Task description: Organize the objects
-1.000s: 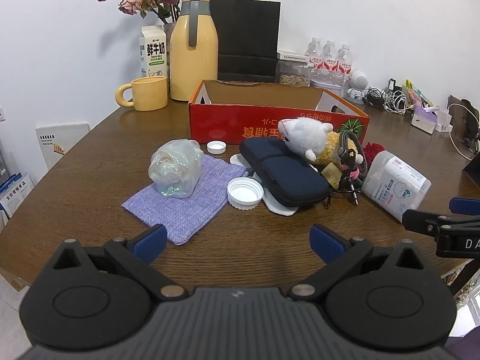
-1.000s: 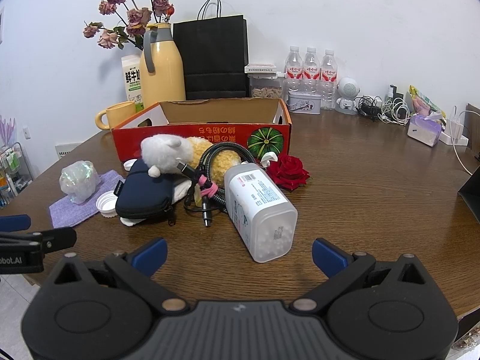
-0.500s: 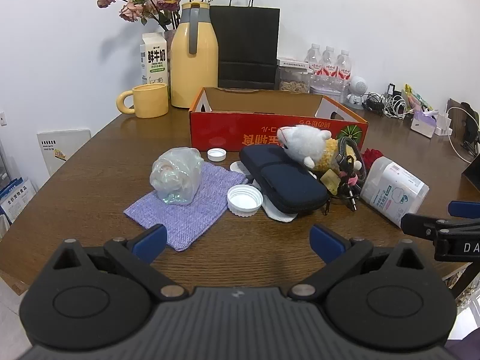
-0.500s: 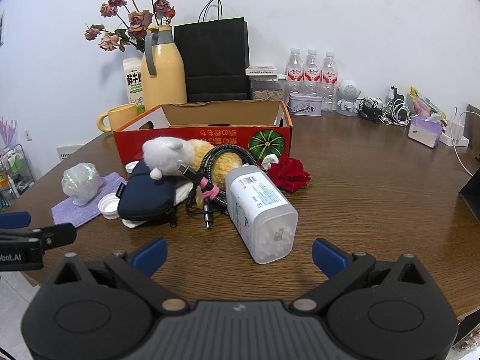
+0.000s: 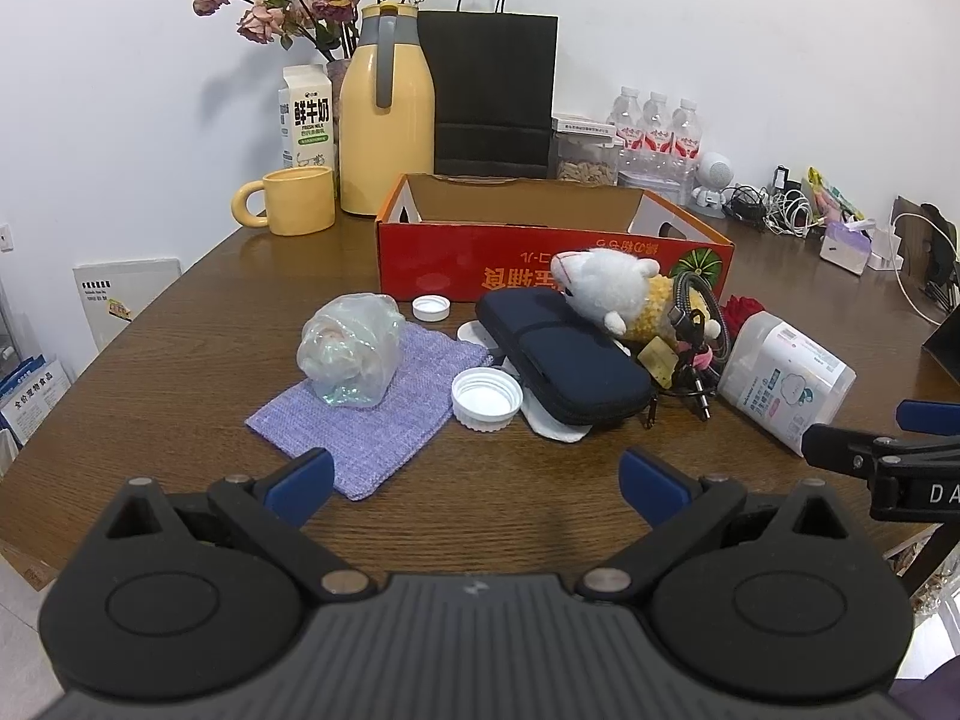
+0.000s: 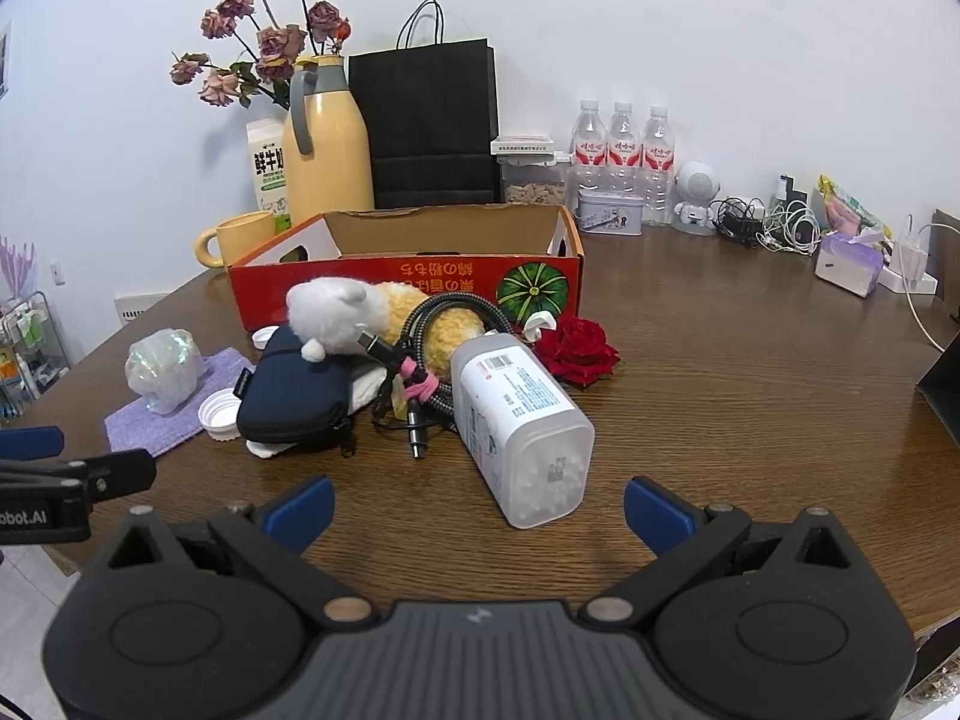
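Both cameras have edged back slightly; cluttered brown table point(image 5: 180, 372), white wall point(image 6: 660, 30).

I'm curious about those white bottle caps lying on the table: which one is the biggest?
The large white cap beside the purple cloth, touching the navy pouch. The small cap near the red box is clearly smaller.

The navy pouch point(image 5: 564, 363) hides most of a white pad; the box's point(image 6: 408, 276) interior is unseen.

Plush toy point(image 5: 606, 291) lies on pouch point(image 5: 564, 369), before box point(image 5: 540, 264).
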